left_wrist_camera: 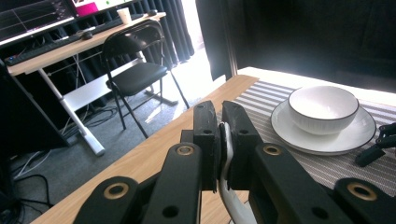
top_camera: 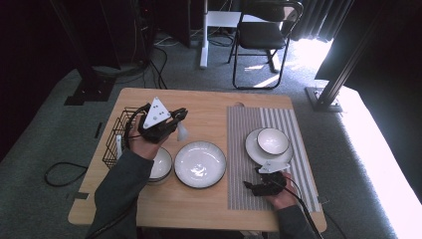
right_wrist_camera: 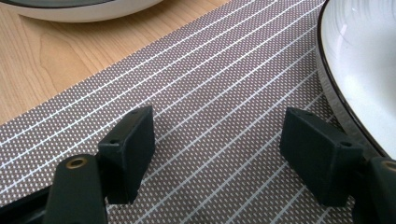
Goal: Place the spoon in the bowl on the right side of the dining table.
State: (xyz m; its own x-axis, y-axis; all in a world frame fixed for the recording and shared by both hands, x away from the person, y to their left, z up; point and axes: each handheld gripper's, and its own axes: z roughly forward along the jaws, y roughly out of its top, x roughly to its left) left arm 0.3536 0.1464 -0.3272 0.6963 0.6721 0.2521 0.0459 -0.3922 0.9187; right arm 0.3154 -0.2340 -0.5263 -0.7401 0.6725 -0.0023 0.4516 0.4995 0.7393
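My left gripper hovers above the wooden table, just right of a black wire basket. It is shut on the handle of a white spoon, whose bowl hangs below the jaws. In the left gripper view the spoon's white handle is pinched between the pads, with my left gripper pointing toward the far table edge. My right gripper rests open on a striped grey mat, nothing between its jaws. Close to its right jaw is the rim of a white plate.
A white bowl sits on a plate on the mat. A large empty plate lies mid-table, with a smaller bowl to its left beside my left forearm. A black folding chair stands beyond the table.
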